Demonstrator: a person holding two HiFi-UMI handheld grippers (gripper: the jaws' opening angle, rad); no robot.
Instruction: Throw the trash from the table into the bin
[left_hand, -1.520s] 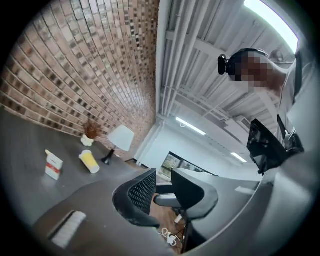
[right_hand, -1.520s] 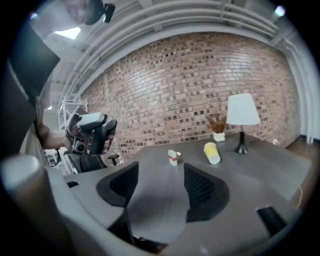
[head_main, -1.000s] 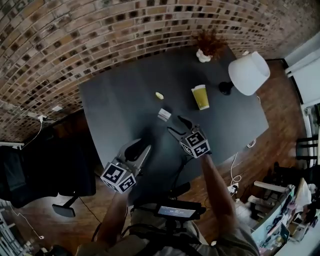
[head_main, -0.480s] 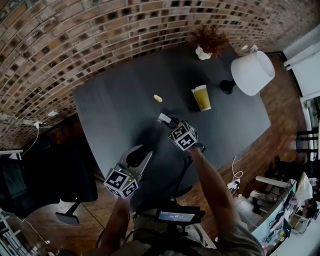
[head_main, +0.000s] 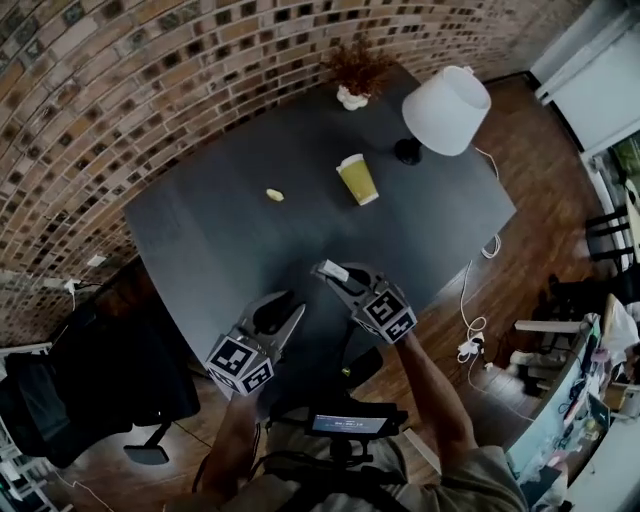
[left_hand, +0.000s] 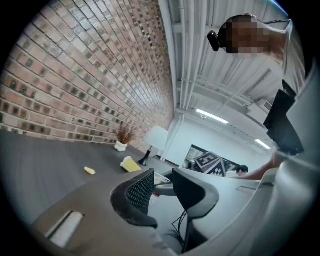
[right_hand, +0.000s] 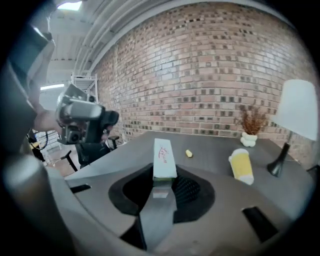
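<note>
A small white packet (head_main: 333, 269) sticks out past the fingertips of my right gripper (head_main: 330, 273), held above the near part of the dark table (head_main: 210, 240). The jaws are still closing and both pads press on the packet (right_hand: 163, 158). On the table farther back lie a yellow paper cup (head_main: 357, 179) on its side and a small yellow scrap (head_main: 274, 195). My left gripper (head_main: 288, 308) hovers by the table's near edge, jaws together with nothing between them. No bin is in view.
A white lamp (head_main: 445, 97) and a small dried plant in a white pot (head_main: 352, 75) stand at the table's far right. A black chair (head_main: 130, 370) sits at the left. Cables (head_main: 470, 320) trail on the wooden floor at the right.
My right gripper reached to the white packet on the table, closed on it, lifted it and drew back toward the near edge. The left gripper shifted slightly.
</note>
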